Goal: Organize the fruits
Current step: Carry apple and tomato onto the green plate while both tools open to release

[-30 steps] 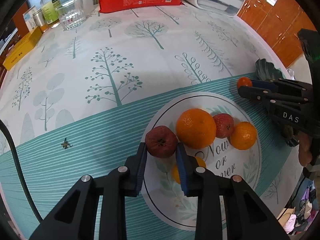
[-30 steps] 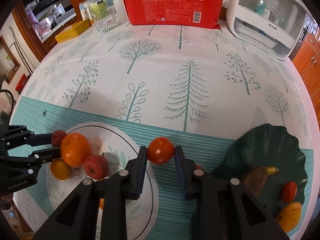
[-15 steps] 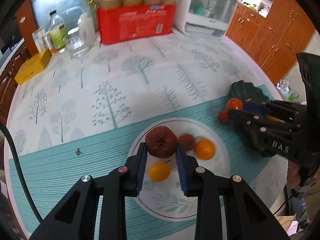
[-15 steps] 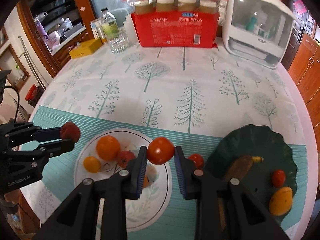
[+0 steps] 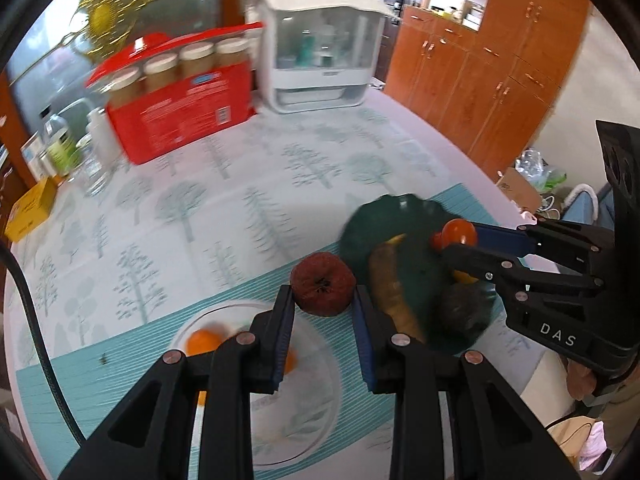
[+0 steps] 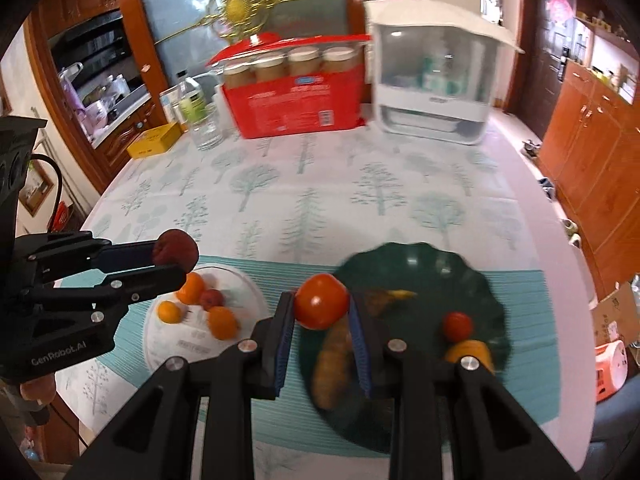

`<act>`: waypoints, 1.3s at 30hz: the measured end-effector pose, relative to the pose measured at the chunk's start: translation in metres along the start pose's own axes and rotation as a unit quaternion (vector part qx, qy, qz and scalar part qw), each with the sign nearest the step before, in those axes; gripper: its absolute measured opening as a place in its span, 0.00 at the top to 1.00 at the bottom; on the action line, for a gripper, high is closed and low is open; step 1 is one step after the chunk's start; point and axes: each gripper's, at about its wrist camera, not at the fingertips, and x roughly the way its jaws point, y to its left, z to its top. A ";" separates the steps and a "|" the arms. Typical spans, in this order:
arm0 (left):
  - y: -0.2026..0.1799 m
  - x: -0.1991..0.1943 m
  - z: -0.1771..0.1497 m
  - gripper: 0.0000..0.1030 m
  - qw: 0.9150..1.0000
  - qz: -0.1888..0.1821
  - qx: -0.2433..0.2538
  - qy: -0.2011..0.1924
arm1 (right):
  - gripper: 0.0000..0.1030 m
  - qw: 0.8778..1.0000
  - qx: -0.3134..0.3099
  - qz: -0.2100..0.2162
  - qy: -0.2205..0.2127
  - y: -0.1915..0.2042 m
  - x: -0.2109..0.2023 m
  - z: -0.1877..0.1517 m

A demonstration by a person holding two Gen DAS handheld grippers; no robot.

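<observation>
My left gripper [image 5: 322,304] is shut on a dark red wrinkled fruit [image 5: 322,289] and holds it high above the table, between the white plate [image 5: 312,384] and the dark green plate [image 5: 420,232]. My right gripper [image 6: 321,320] is shut on a red tomato [image 6: 321,306], held above the left edge of the green plate [image 6: 472,280]. The white plate [image 6: 248,292] holds oranges [image 6: 222,322] and a small red fruit [image 6: 211,300]. The green plate holds a long brown fruit [image 6: 334,354], a small tomato [image 6: 457,326] and a yellow fruit [image 6: 468,352].
A red carton of jars [image 6: 294,100], a white appliance [image 6: 436,88], a glass [image 6: 206,132], bottles and a yellow box [image 6: 154,145] stand along the table's far side. Wooden cabinets [image 6: 592,148] are to the right. The table's right edge is beside the green plate.
Both grippers have risen well above the table with their fruits still held. The left gripper has swung right, toward the green plate; the right gripper now hangs over that plate's left edge.
</observation>
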 end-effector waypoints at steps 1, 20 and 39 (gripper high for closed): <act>-0.008 0.003 0.002 0.74 1.000 -0.002 0.002 0.001 | 0.73 1.000 0.003 -0.003 0.000 -0.009 -0.002 -0.002; -0.101 0.139 0.015 0.74 0.997 0.009 -0.010 0.073 | 0.73 0.998 -0.005 0.002 0.066 -0.102 0.051 -0.034; -0.082 0.157 0.006 0.40 0.994 0.053 -0.038 0.091 | 0.64 0.995 -0.031 0.018 0.090 -0.099 0.074 -0.037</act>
